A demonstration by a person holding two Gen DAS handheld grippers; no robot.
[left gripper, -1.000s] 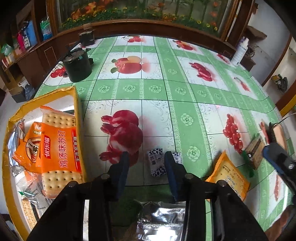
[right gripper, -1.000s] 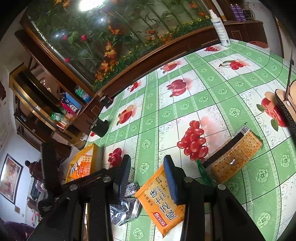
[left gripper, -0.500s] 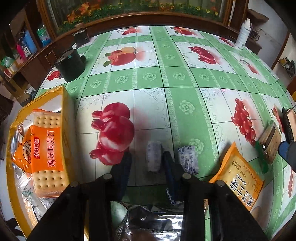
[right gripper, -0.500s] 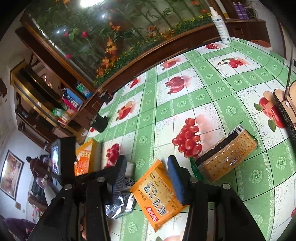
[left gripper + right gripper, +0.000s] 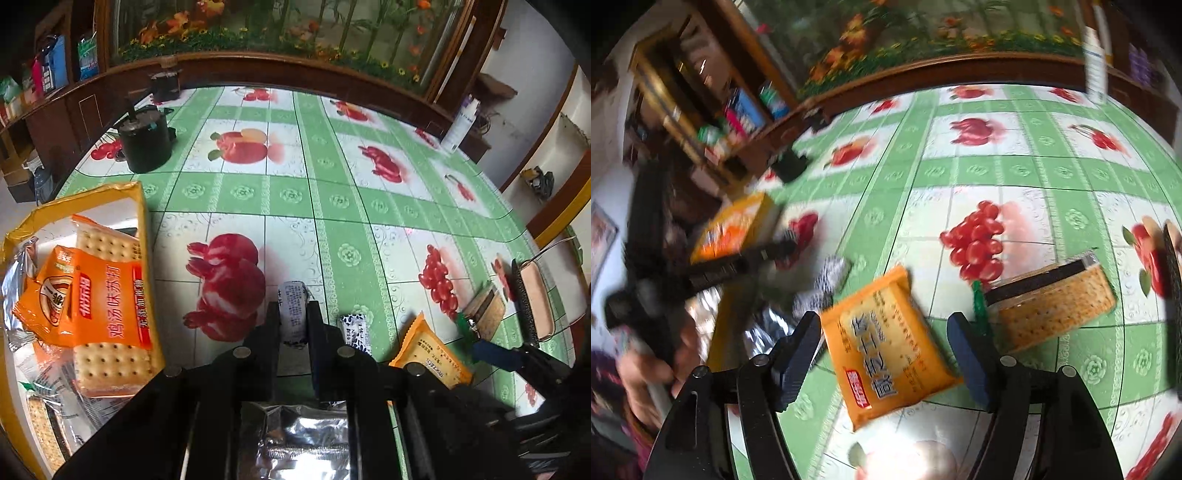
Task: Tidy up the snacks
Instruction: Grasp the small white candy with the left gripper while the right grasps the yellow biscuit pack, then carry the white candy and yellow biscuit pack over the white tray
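Note:
My left gripper is shut on a small white candy packet, held just above the tablecloth. A second small white-and-black packet lies just right of it. A yellow box at the left holds orange cracker packs. My right gripper is open, its jaws on either side of an orange snack packet lying on the table. A clear cracker sleeve lies right of it. The left gripper shows blurred in the right wrist view.
A silver foil bag lies under the left gripper. A black pot stands at the back left, a white bottle at the back right. A dark tray sits at the table's right edge.
My left gripper closed on the small white packet and lifted it. My right gripper opened wider and moved over the orange packet.

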